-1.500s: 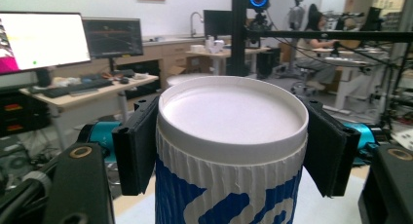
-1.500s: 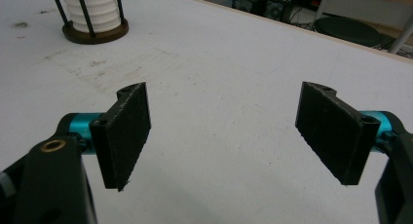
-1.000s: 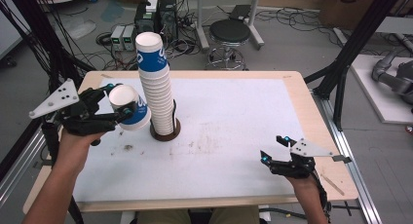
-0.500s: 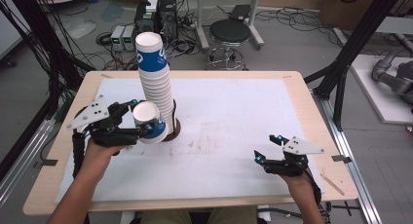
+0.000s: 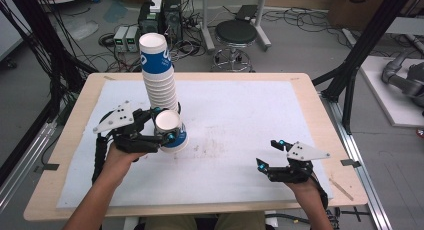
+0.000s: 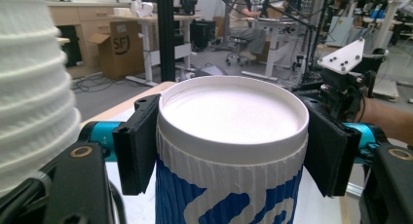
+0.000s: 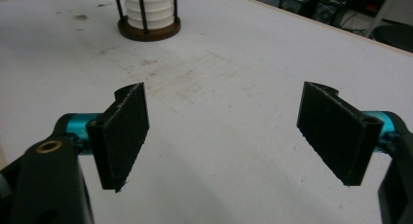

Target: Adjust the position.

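A tall stack of white-and-blue paper cups (image 5: 159,75) leans in a round wooden holder at the table's left centre. My left gripper (image 5: 167,129) is shut on a single cup (image 5: 172,132), held tilted just in front of the stack's base, its open mouth toward the camera. In the left gripper view both pads (image 6: 138,143) press the cup (image 6: 234,112) below its rim, and the stack (image 6: 29,92) rises at the left. My right gripper (image 5: 267,154) hovers low at the front right. Its jaws have just been opening, and it (image 7: 229,131) is open with nothing between them.
The table (image 5: 65,140) carries a white mat (image 5: 250,115) with faint smudges in the middle. The holder's dark base (image 7: 148,29) with thin black rods shows far off in the right gripper view. Floor clutter, a stool (image 5: 235,35) and black frame posts lie beyond the table.
My left gripper has carried the cup rightward and down, from the left of the stack to just in front of its base. The right hand has hardly shifted.
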Available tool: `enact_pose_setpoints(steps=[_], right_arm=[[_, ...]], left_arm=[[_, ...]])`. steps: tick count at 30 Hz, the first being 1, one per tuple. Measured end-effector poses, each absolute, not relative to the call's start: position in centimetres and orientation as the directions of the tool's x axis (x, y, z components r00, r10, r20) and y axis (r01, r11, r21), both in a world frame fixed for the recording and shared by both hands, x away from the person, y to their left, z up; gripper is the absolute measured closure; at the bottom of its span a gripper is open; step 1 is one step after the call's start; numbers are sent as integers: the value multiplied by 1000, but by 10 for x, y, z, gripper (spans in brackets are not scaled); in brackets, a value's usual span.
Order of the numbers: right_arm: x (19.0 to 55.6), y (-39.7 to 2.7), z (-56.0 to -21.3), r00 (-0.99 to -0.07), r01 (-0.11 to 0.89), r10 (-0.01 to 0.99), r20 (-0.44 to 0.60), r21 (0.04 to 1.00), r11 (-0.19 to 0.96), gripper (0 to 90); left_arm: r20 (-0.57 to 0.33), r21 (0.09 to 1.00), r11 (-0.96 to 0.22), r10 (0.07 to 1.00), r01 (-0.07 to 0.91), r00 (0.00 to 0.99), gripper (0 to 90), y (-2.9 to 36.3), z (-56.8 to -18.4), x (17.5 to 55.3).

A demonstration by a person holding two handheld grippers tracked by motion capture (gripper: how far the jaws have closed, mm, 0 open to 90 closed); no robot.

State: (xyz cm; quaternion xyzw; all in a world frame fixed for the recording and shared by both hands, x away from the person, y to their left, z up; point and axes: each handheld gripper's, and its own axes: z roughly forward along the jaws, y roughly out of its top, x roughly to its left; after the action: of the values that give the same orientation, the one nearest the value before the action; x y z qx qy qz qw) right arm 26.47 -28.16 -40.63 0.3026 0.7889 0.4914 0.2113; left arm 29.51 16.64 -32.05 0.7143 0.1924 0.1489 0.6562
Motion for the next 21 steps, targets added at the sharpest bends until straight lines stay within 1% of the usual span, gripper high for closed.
enact_pose_setpoints(steps=[2, 4, 7, 10, 12, 13, 14, 15, 19, 20, 21], right_arm=[[264, -277, -404, -746, 260, 665, -31, 906, 334, 194], [264, -272, -401, -756, 236, 653, -49, 910, 341, 194], [263, -267, -400, -754, 228, 654, -60, 910, 346, 193], [266, -259, -398, -793, 223, 608, -39, 911, 348, 193], [266, -256, -398, -800, 224, 599, -31, 911, 346, 193], [269, -251, -397, -819, 218, 573, -28, 909, 356, 194], [269, -251, -397, -819, 218, 573, -28, 909, 356, 194], [271, -245, -397, -844, 211, 535, -17, 908, 362, 194], [275, -235, -394, -884, 201, 467, 10, 911, 361, 194], [275, -235, -394, -884, 201, 467, 10, 911, 361, 194], [276, -231, -391, -899, 195, 438, 21, 914, 356, 194]], left_arm=[[-52, 994, -59, 459, 89, 887, 302, 161, -325, 296], [-57, 994, -55, 455, 92, 889, 302, 160, -327, 297], [-68, 994, -52, 441, 101, 895, 302, 155, -332, 299], [-75, 993, -52, 429, 108, 900, 302, 149, -336, 300], [-82, 992, -51, 417, 113, 905, 302, 145, -337, 301], [-80, 992, -55, 415, 113, 906, 302, 144, -338, 301], [-80, 992, -55, 413, 113, 907, 302, 142, -338, 301], [-79, 992, -56, 409, 112, 909, 302, 140, -339, 301], [-84, 992, -51, 392, 113, 916, 302, 134, -340, 302], [-85, 992, -53, 388, 114, 918, 302, 132, -341, 302], [-86, 992, -54, 381, 115, 921, 302, 130, -342, 303]])
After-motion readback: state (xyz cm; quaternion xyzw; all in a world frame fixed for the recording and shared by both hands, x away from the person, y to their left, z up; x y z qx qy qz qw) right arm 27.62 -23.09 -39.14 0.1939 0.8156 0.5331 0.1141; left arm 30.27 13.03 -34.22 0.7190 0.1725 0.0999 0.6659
